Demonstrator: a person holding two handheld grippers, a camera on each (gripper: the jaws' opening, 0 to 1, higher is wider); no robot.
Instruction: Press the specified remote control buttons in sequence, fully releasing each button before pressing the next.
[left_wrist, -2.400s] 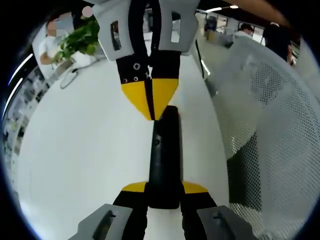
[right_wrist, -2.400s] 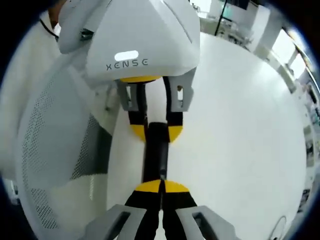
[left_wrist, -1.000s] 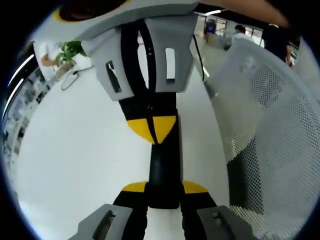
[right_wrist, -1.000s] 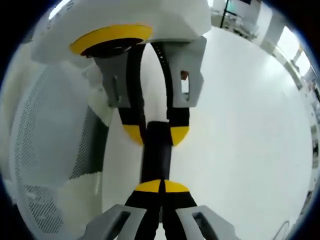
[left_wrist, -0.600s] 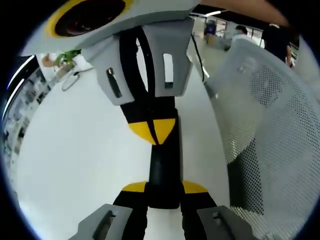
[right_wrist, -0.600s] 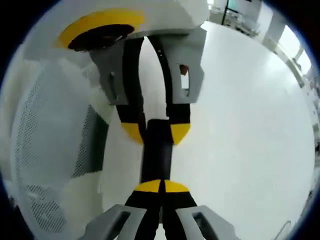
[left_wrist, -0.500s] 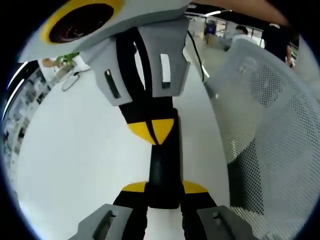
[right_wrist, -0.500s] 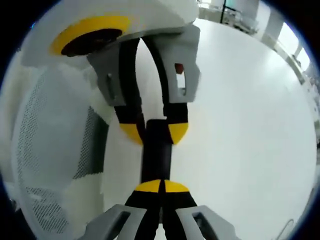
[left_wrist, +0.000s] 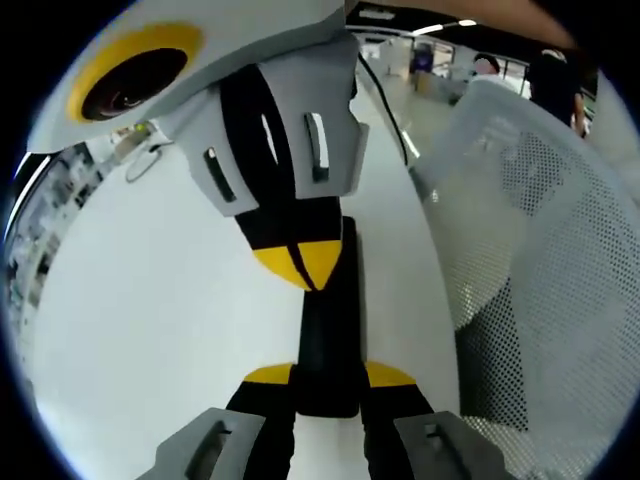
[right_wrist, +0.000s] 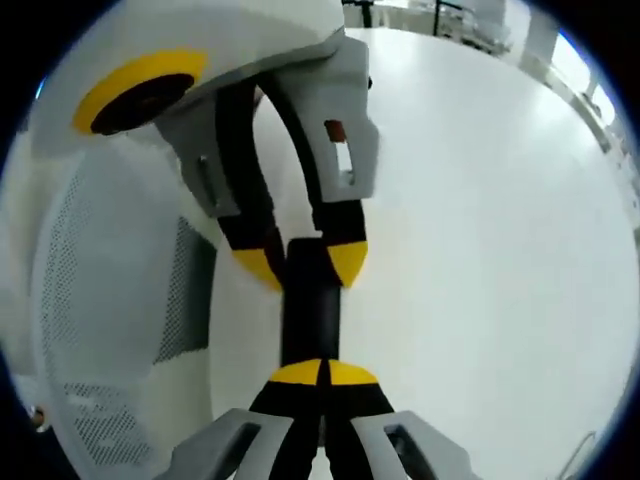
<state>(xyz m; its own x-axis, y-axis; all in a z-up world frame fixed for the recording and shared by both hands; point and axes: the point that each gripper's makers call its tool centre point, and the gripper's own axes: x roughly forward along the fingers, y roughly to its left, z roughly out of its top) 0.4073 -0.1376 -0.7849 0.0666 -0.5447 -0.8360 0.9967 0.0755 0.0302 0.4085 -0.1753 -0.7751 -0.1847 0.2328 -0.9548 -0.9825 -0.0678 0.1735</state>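
Plainly, the left gripper (left_wrist: 328, 378) pinches the near end of the black remote control (left_wrist: 330, 330) above the white counter (left_wrist: 150, 330). The right gripper (right_wrist: 322, 375), jaws pressed together, rests its tips on the remote's top face; in the left gripper view its yellow tips (left_wrist: 300, 262) hide the buttons. A white mesh chair (left_wrist: 540, 260) stands beside the counter.
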